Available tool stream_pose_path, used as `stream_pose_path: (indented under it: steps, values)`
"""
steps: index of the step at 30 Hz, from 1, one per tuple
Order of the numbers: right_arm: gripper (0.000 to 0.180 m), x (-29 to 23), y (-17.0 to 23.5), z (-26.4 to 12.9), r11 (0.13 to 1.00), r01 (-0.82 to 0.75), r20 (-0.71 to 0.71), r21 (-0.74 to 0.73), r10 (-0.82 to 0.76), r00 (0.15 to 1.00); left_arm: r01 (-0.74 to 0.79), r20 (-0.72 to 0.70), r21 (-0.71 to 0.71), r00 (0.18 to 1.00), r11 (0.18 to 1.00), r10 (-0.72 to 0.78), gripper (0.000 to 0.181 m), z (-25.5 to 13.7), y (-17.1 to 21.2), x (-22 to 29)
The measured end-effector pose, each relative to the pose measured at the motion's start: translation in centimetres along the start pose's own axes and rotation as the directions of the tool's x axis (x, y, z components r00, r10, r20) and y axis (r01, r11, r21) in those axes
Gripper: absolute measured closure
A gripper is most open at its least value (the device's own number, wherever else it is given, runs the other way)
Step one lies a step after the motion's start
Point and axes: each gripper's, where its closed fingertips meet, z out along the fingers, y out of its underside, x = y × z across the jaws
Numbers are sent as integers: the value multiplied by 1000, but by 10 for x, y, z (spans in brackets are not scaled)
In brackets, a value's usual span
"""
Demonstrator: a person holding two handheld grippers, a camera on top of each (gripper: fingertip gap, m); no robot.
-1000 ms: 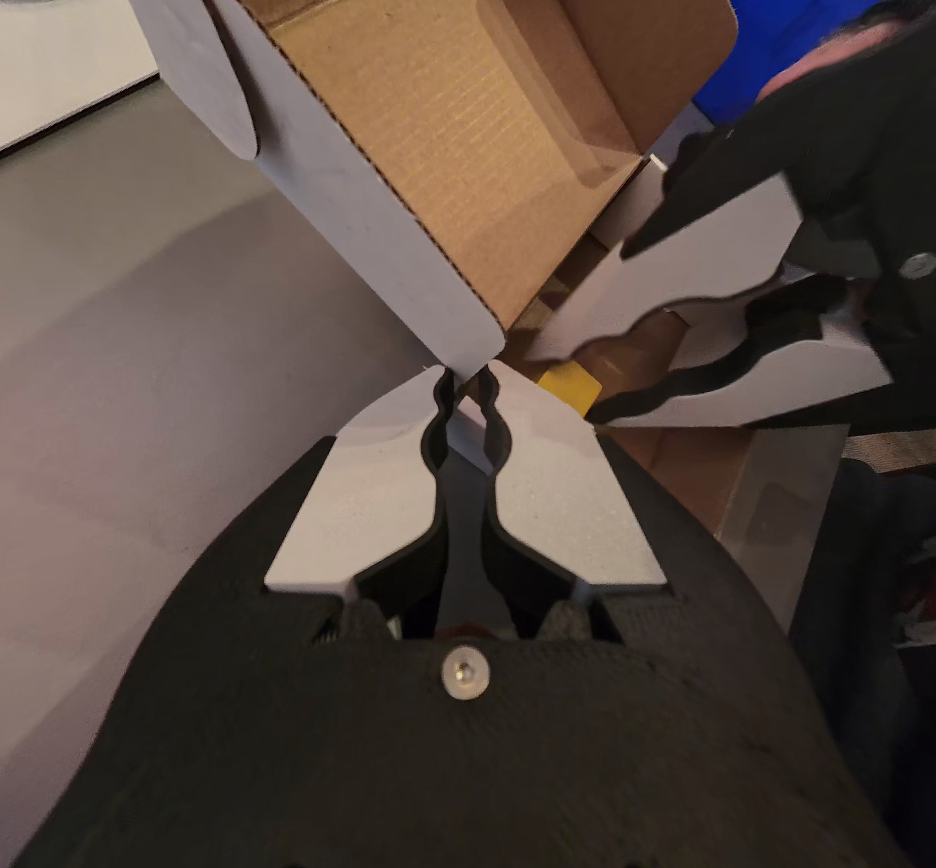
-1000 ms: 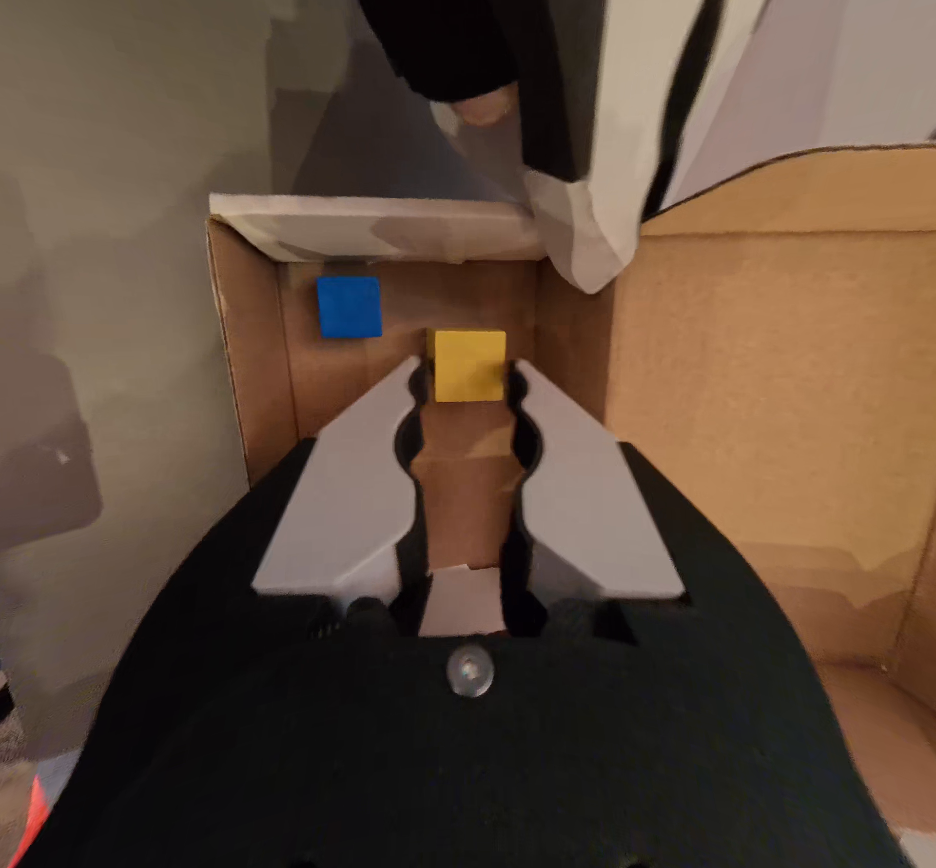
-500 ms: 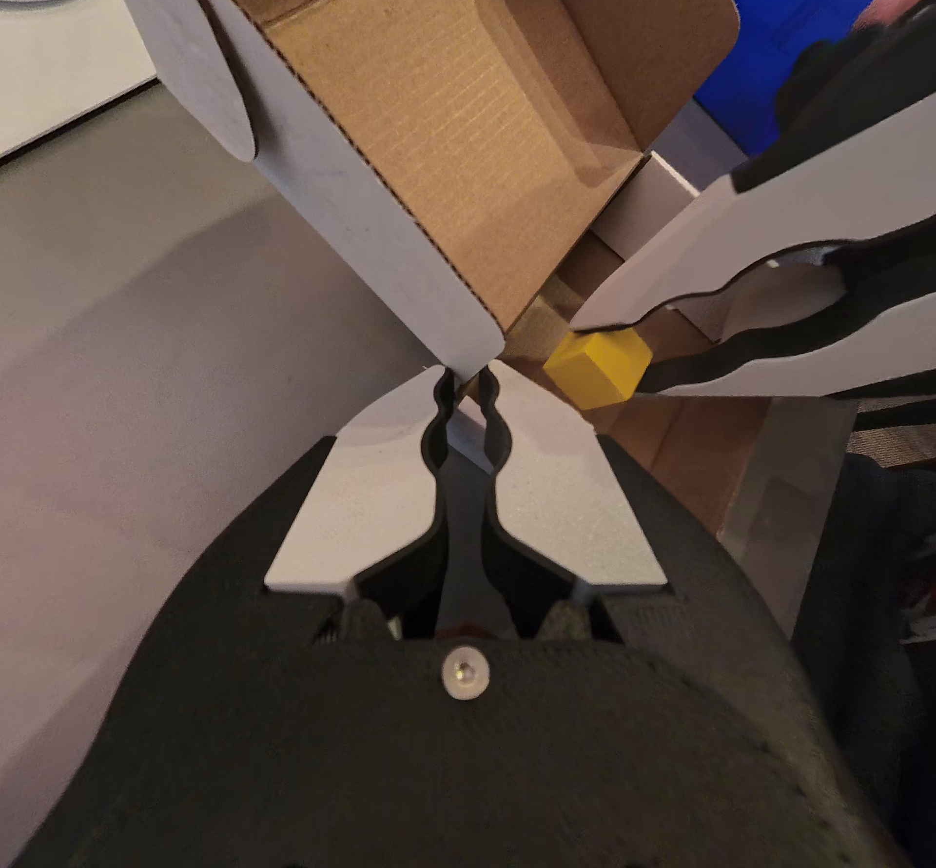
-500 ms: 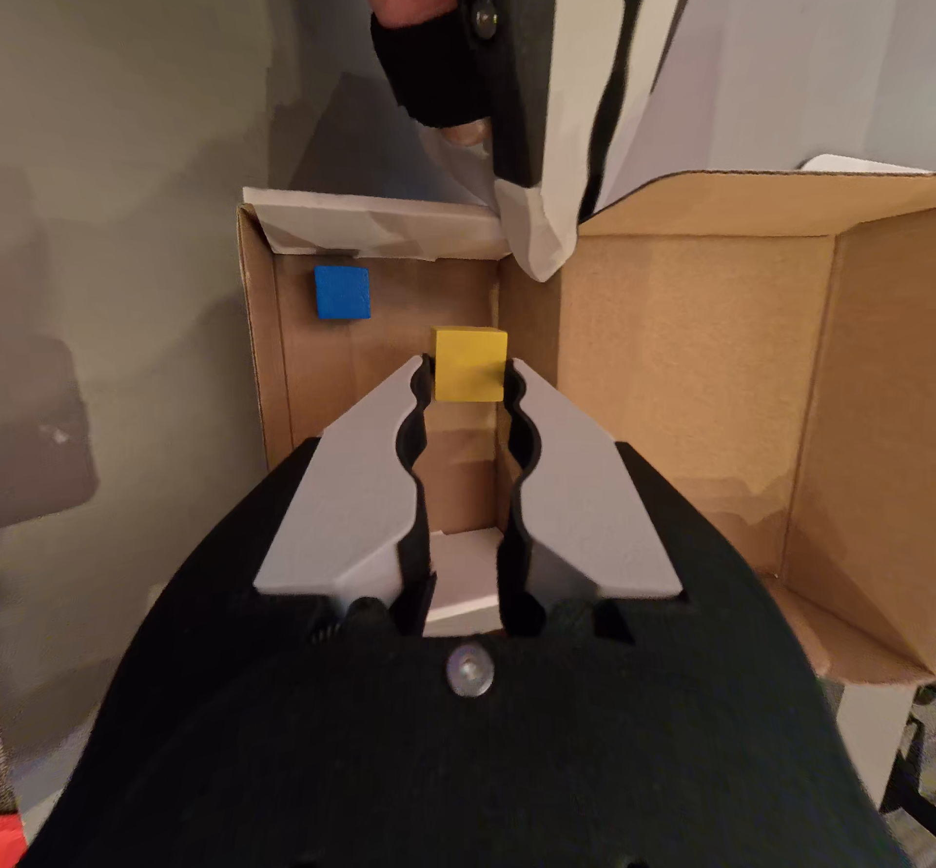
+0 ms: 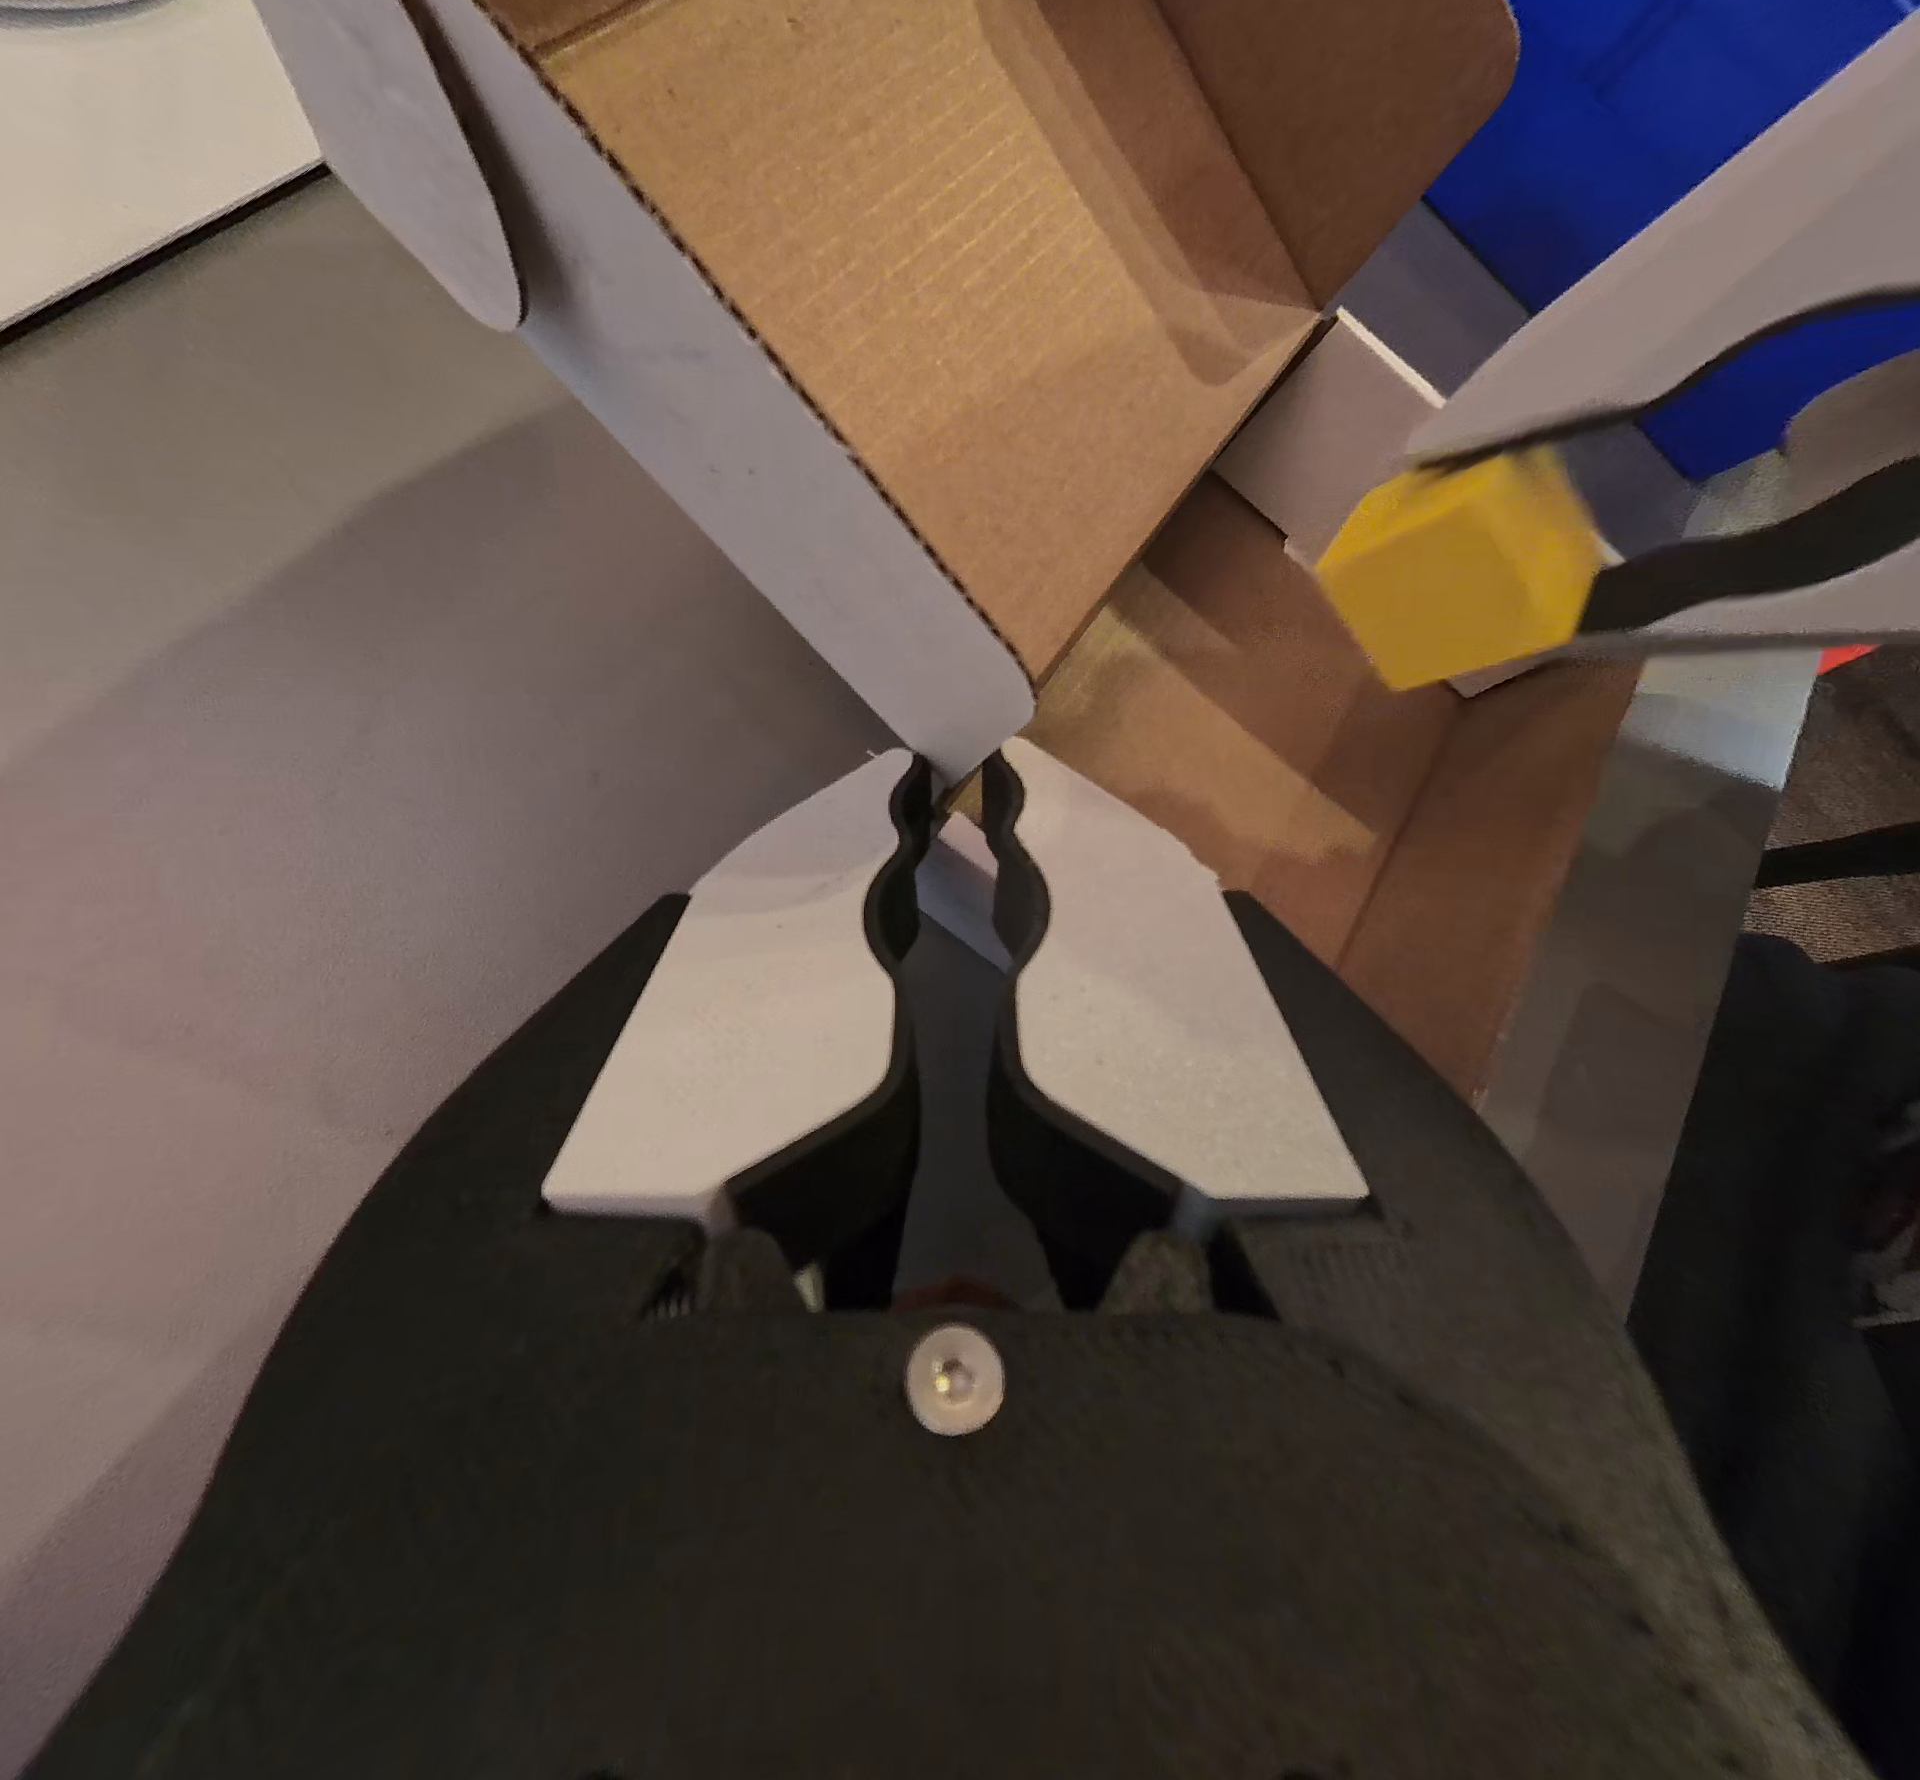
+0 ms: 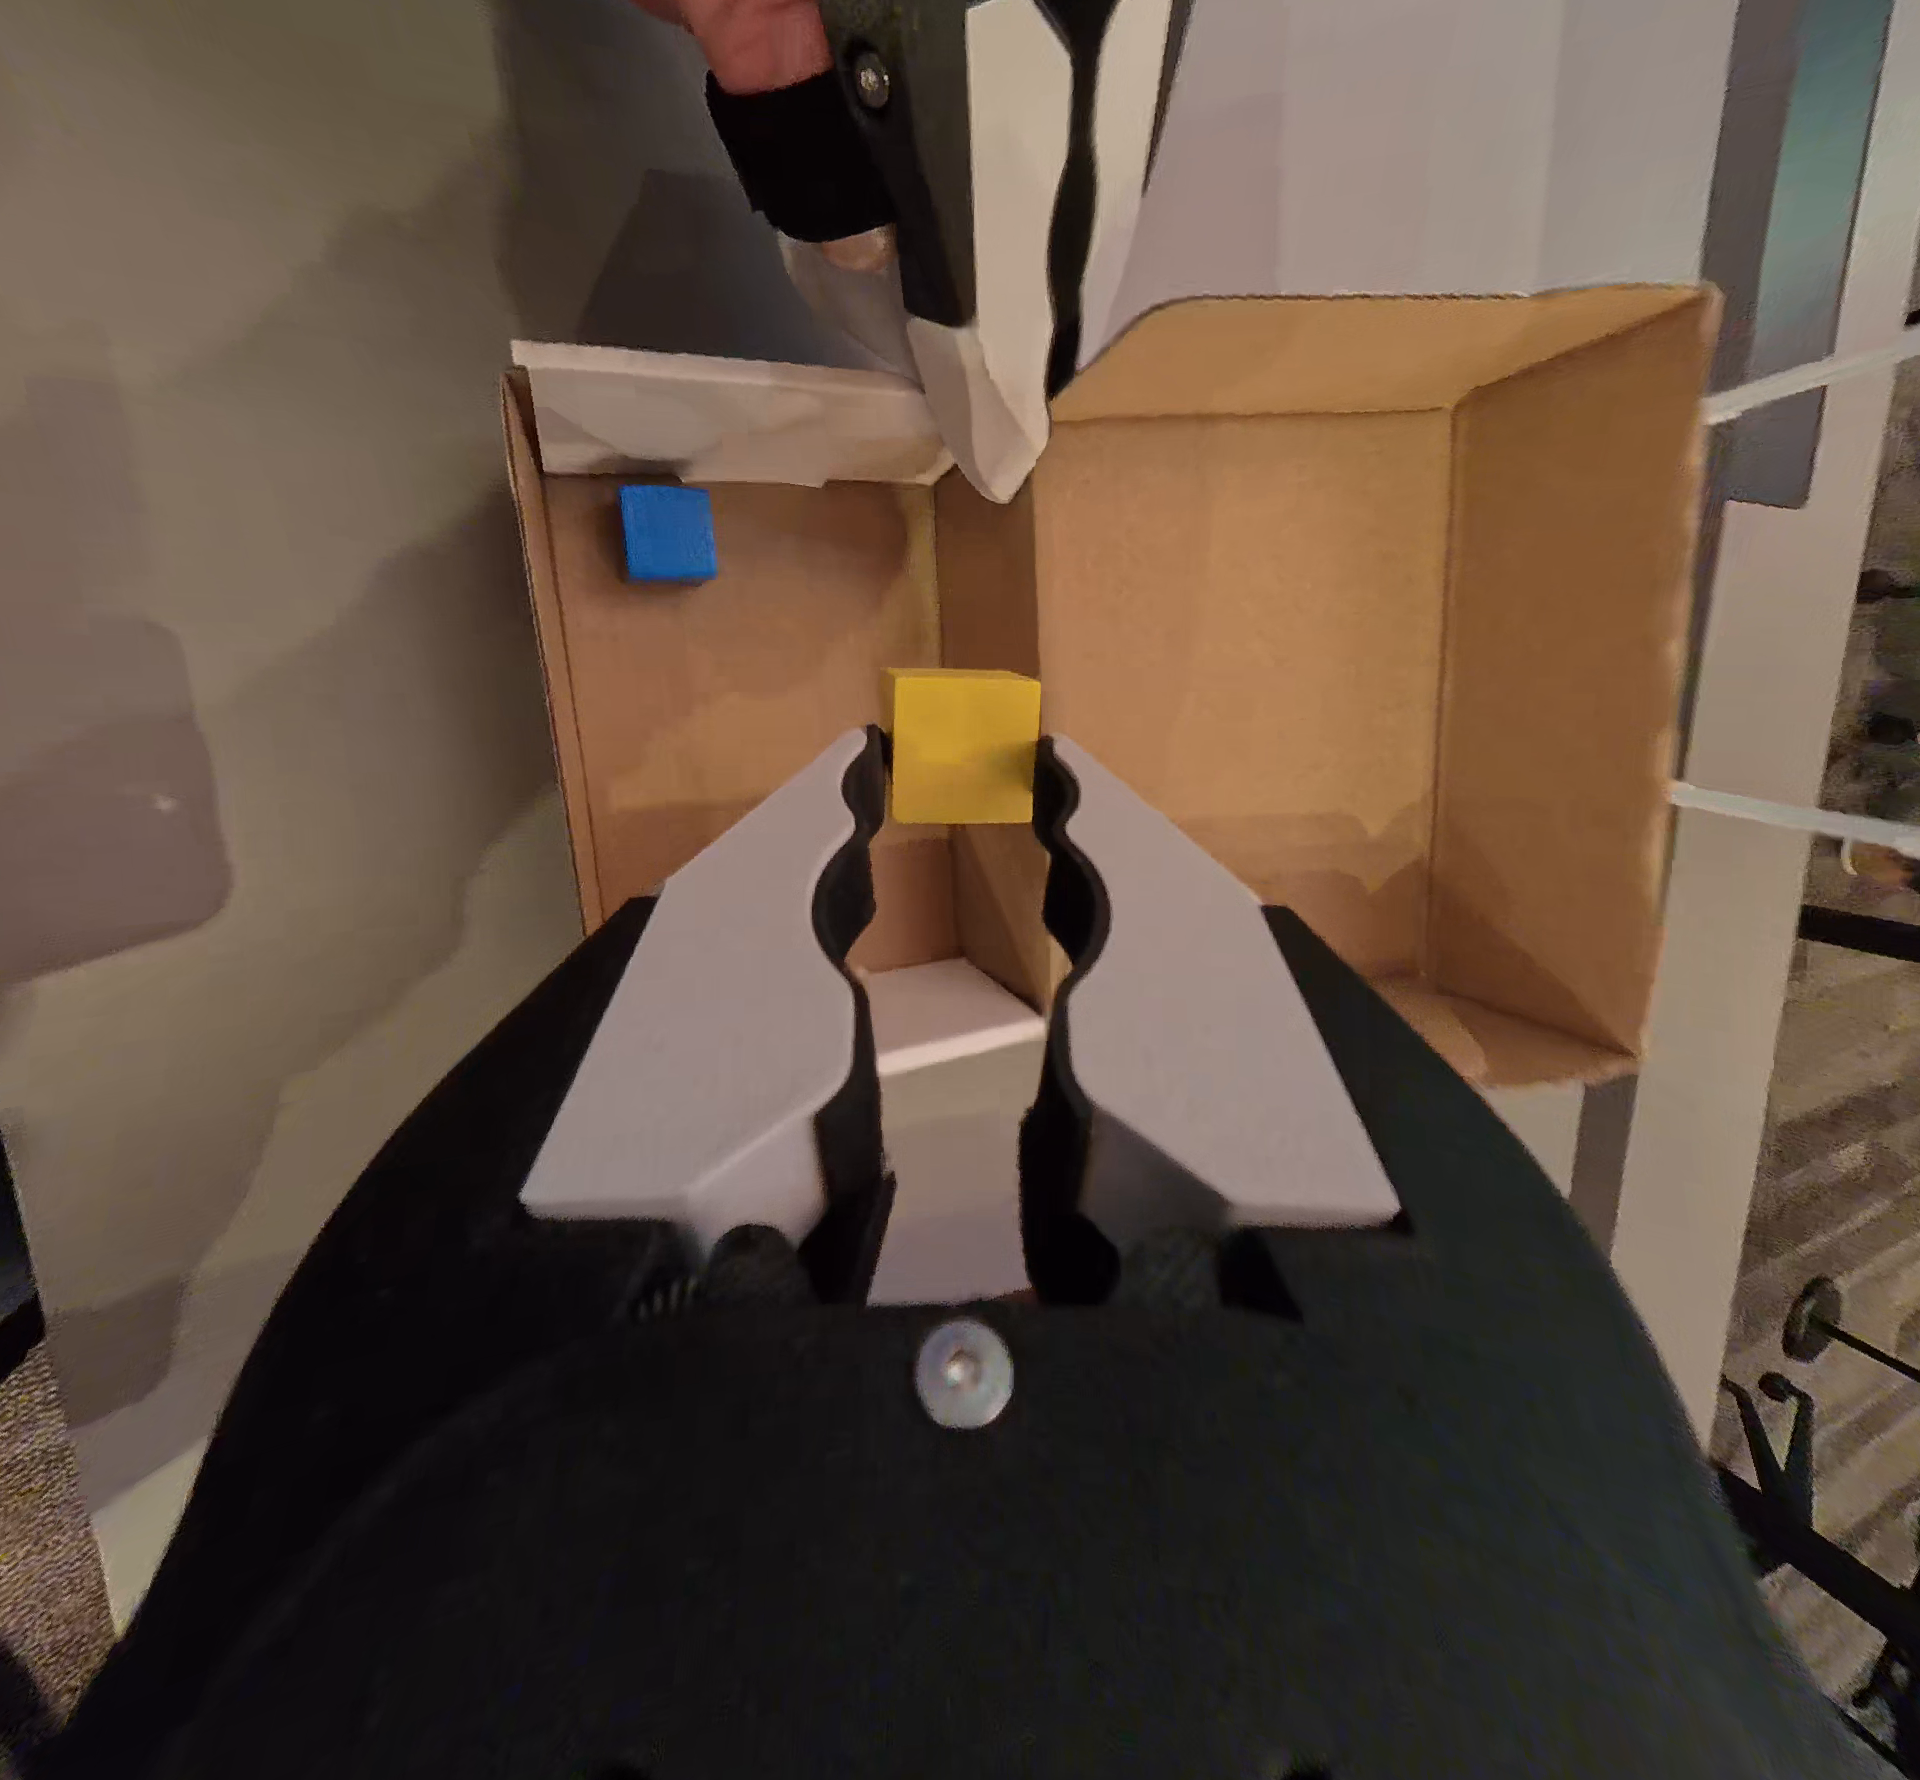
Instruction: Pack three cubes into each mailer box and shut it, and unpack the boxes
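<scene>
Mailer box (image 6: 1247,639) on grey table (image 5: 312,691)

A grey table (image 5: 312,650) with a plain matte top carries the open mailer box (image 6: 727,691), white outside and brown corrugated card inside, sitting near the table's right edge with its lid raised. In the left wrist view a white slab (image 5: 125,120) lies on the far left of the top. A blue bin (image 5: 1662,68) stands at the far right behind the box; whether it rests on the table cannot be told.
</scene>
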Motion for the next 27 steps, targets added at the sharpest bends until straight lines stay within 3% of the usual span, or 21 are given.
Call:
stream_pose_path:
  steps: [5,9,12,15,19,27]
  values:
    - [154,14,29,-71,997,-51,-45,55,54,998,-2,0,0,1000,1000,2,171,-1,1,0]
    - [154,17,106,-138,993,-114,-71,-34,111,991,3,-3,1,1000,1000,-3,172,0,0,0]
    - [153,2,174,-166,971,-187,-49,-148,182,982,6,-3,0,1000,1000,-6,172,0,0,0]
    - [153,-25,239,-172,926,-251,5,-282,263,965,8,-1,1,1000,1000,-8,172,0,0,0]
    - [153,-55,291,-157,891,-294,66,-346,335,940,12,2,3,1000,1000,-12,172,0,0,0]
    - [153,-82,326,-110,873,-275,154,-403,361,920,14,10,6,1000,1000,-14,171,0,0,1]
